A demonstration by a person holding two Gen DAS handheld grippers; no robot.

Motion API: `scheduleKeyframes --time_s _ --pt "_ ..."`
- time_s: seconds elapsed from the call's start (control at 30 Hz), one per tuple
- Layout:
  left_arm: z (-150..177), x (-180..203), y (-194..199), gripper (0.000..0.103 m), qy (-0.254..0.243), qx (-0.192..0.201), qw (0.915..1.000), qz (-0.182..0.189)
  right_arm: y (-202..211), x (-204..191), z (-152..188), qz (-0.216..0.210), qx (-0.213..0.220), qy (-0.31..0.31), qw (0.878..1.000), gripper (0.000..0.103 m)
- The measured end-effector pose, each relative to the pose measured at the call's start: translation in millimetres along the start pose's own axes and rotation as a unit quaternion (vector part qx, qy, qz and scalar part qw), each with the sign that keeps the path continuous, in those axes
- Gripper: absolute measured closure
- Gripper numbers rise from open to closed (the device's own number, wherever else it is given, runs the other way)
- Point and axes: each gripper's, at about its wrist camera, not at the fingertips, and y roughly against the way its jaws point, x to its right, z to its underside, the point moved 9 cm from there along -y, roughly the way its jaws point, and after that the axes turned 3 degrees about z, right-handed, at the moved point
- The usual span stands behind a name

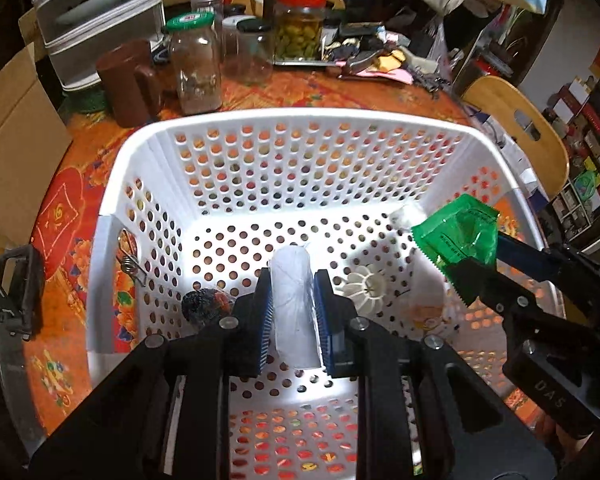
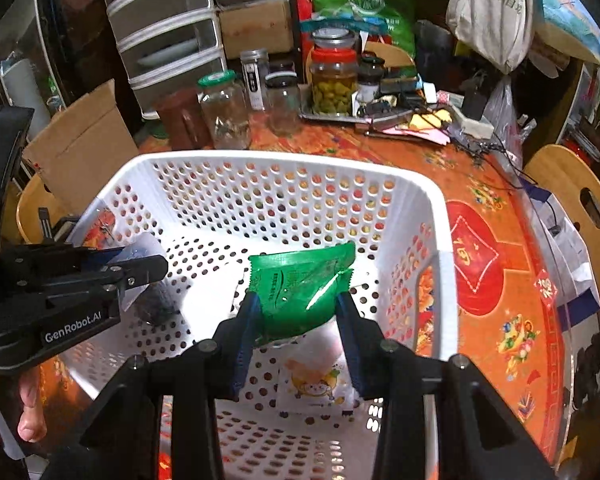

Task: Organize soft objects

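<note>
Messy orange table (image 1: 340, 92) with jars, big white basket (image 1: 300, 120) with holes, left gripper (image 1: 292, 316) squeezing a white roll (image 1: 290, 300), right gripper (image 2: 296, 320) squeezing a green packet (image 2: 300, 292) over the basket.

White roll (image 1: 291, 304) and green packet (image 2: 300, 292), each tool-clamped over white perforated basket (image 1: 300, 118).

White roll (image 1: 291, 304) in left gripper (image 1: 292, 316), over basket (image 1: 112, 200)

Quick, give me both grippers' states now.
Left gripper: shut on a white roll.
Right gripper: shut on a green packet.
</note>
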Motion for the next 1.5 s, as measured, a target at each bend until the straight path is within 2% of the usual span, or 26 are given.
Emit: scheduleKeyframes --time_s 0.17,0.2,0.3,0.33,0.47,0.77,0.97,1.03,1.17,1.33,1.5 --pt "2.9 -2.5 -2.9 0.082 -0.005 0.003 1.0000 -0.006 -12.3 -0.8 2.6 0.002 -0.013 0.001 1.000 0.063" --pt "3.3 -1.6 -3.0 0.074 -0.010 0.004 0.9999 -0.007 -12.6 -1.8 2.1 0.003 -0.009 0.005 1.000 0.061" --pt "2.3 -1.1 1.7 0.040 -0.019 0.022 0.9994 -0.018 -13.2 -5.5 2.3 -0.003 -0.008 0.010 1.000 0.061" --pt "1.6 -1.3 3.1 0.034 -0.019 0.026 0.9992 -0.022 -13.0 -5.9 2.4 -0.004 -0.007 0.009 1.000 0.058" --pt "1.1 -1.2 11.6 0.034 -0.023 0.037 0.9987 -0.028 -6.6 -5.4 0.9 -0.003 0.006 0.011 1.000 0.041" --pt "6.2 -8.1 53.8 0.028 -0.026 0.084 0.9954 -0.039 25.6 6.7 4.1 -0.018 0.040 0.000 0.999 0.034" --pt "22.0 -4.4 84.1 0.015 -0.039 0.109 0.9926 -0.037 51.3 7.0 17.1 -0.033 0.063 -0.002 0.997 0.022" --pt "30.2 -1.2 93.2 0.004 -0.045 0.118 0.9914 -0.034 58.9 4.9 22.3 -0.038 0.068 -0.002 0.997 0.017" --pt "47.5 2.4 109.2 0.000 -0.049 0.129 0.9901 -0.025 74.2 0.7 35.1 -0.042 0.072 -0.003 0.996 0.008" --pt "70.0 2.1 127.9 0.000 -0.044 0.140 0.9890 -0.020 98.1 -2.2 51.8 -0.053 0.090 -0.013 0.994 0.005" --pt "103.2 -2.8 160.4 0.000 -0.038 0.168 0.9850 -0.007 125.8 1.1 78.4 -0.035 0.106 -0.028 0.993 0.005"
